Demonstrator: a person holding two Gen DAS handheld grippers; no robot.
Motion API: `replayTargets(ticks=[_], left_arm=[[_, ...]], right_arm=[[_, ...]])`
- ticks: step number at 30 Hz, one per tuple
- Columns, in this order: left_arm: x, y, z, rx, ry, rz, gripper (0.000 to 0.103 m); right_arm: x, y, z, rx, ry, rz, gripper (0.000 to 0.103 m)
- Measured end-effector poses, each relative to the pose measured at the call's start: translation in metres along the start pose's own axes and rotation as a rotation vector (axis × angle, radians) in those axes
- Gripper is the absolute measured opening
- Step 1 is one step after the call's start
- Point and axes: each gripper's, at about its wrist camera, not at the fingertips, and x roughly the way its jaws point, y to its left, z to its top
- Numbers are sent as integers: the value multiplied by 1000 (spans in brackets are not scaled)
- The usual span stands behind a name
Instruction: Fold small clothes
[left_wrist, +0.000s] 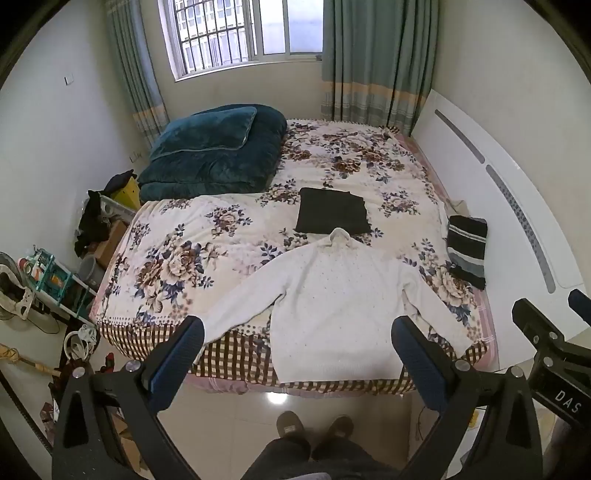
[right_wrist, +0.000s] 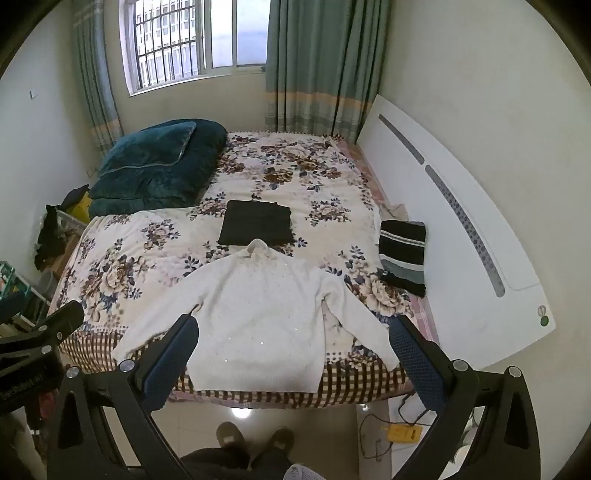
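**While both grippers idle wide open, sweater hem overhang is the main risk**

Since nothing is gripped yet, all of the risks lie ahead. Largest item first.

Bed (left_wrist: 229, 236), floral sheet: work surface, soft and wrinkly, so it may drag along with a pinch and pull the fold crooked.

White knit sweater (left_wrist: 332, 302): spread flat, front down or up I can't tell, collar at 12 o'clock, hem at 6 hanging just over the bed's near edge. Sleeves splay toward 8 and 4. A tug toward 6 could likely slide the whole thing onto the floor. Knit is stretchy, so a one-layer pinch would probably distort it, not fold it.

Folded black garment (left_wrist: 332, 216): touching or just past the collar at 12. Folding the hem up toward the collar may bump it or land on top.

Striped dark garment (left_wrist: 467, 247): at 3 o'clock near the headboard, close to the right sleeve's swing path.

Left gripper (left_wrist: 297, 354): jaws fully spread, empty, hovering short of the hem.

Right gripper (right_wrist: 293, 352): same, spread wide, empty. Uneven closing between the two would skew the fold line.
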Motion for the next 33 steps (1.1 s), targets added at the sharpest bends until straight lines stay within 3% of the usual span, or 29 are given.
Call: replayTargets(ticks=[33], left_arm=[[-3,2,8,-20,-11,-10,103]], right_arm=[[-6,6,9,-9,-6,-9,103]])
